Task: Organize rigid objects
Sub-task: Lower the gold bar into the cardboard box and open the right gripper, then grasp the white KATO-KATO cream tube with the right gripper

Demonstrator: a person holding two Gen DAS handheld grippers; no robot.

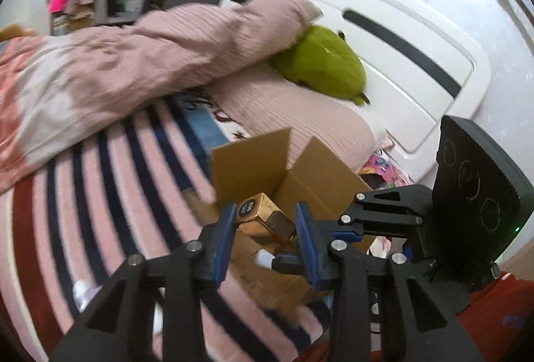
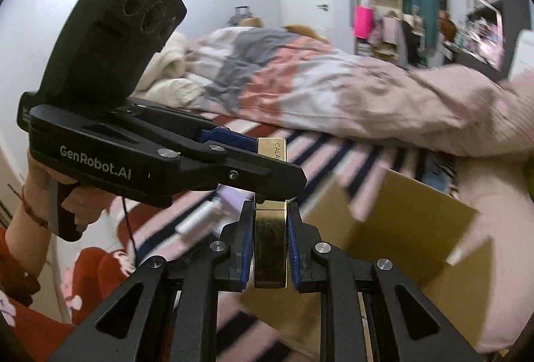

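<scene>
Gold box (image 2: 269, 248) stands upright in the right tool (image 2: 270, 206), whose blue pads are clenched on its two long sides, low down. Its upper end rises past the fingers and shows part of a printed word. The left tool (image 1: 265, 215) comes in across the box's middle from the side. In its own view the box sits between its pads, but I cannot tell whether they press on it or merely bracket it. A hand (image 2: 40, 181) grips that tool's handle at the left edge of the right wrist view.

Just beyond and below lies an open carton (image 2: 400, 205) on the striped bed (image 1: 100, 195), flaps up. The box is off the bed and near the carton's mouth, though motion blur leaves its exact place over the carton uncertain. A few small pale items (image 2: 200, 218) lie on the stripes beside the carton, too blurred to name.

Farther back a pink blanket (image 1: 150, 54) is heaped across the bed, with a green plush (image 1: 320, 61) against the white headboard (image 1: 417, 38).

The step in hand looks like carrying the box to the carton. The next move probably calls for settling which tool bears the load, bringing the box squarely over the opening clear of the flaps, lowering it, and only then letting go.
</scene>
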